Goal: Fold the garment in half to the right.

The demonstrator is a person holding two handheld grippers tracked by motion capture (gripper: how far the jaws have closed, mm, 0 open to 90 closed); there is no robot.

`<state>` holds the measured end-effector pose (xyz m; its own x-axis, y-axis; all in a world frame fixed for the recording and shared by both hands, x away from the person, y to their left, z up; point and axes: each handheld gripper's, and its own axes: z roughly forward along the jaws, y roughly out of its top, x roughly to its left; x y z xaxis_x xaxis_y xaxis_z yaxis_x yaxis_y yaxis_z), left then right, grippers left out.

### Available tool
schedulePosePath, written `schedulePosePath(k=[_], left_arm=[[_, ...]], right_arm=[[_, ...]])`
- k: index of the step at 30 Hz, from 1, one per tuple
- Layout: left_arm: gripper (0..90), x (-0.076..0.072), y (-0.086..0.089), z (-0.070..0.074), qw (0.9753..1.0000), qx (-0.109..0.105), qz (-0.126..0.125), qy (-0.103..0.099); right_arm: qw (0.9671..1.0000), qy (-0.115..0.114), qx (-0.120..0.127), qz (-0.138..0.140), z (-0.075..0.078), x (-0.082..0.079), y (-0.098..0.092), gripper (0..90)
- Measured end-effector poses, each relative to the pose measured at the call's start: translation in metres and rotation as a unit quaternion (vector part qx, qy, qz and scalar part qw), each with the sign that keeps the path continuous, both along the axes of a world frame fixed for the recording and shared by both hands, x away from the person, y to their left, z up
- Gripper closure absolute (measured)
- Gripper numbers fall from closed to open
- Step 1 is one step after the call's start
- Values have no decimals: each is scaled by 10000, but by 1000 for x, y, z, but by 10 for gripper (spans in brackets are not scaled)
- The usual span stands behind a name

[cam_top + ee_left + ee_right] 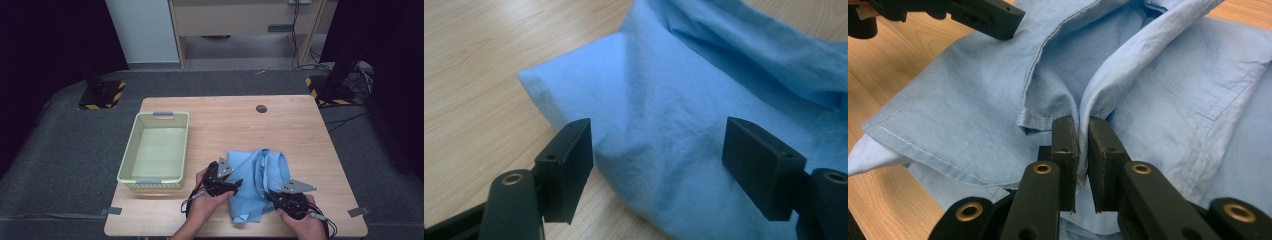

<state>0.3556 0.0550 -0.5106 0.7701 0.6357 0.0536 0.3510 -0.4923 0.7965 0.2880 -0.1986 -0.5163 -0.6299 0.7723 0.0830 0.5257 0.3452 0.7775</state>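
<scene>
A light blue shirt (257, 180) lies bunched on the wooden table (235, 125), near its front edge. My left gripper (231, 184) hovers at the shirt's left side, open, its jaws straddling a folded corner of the blue shirt (659, 115) without pinching it. My right gripper (274, 196) sits at the shirt's front right and is shut on a raised fold of the blue shirt (1128, 75); the fabric (1082, 131) stands pinched between the two black jaws. The left gripper's fingers (983, 17) show at the top left of the right gripper view.
A pale green plastic basket (129, 159) stands empty on the left part of the table, just left of my left hand. A small dark round cap (261, 108) sits near the far edge. Bare wood stretches behind and right of the shirt.
</scene>
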Motion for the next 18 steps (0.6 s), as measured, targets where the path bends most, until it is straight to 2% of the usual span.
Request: schedulePosePath(k=[18], left_arm=[[253, -1, 1, -4, 10000, 57, 11, 19]], right_arm=[[9998, 116, 28, -154, -2, -4, -7, 783]])
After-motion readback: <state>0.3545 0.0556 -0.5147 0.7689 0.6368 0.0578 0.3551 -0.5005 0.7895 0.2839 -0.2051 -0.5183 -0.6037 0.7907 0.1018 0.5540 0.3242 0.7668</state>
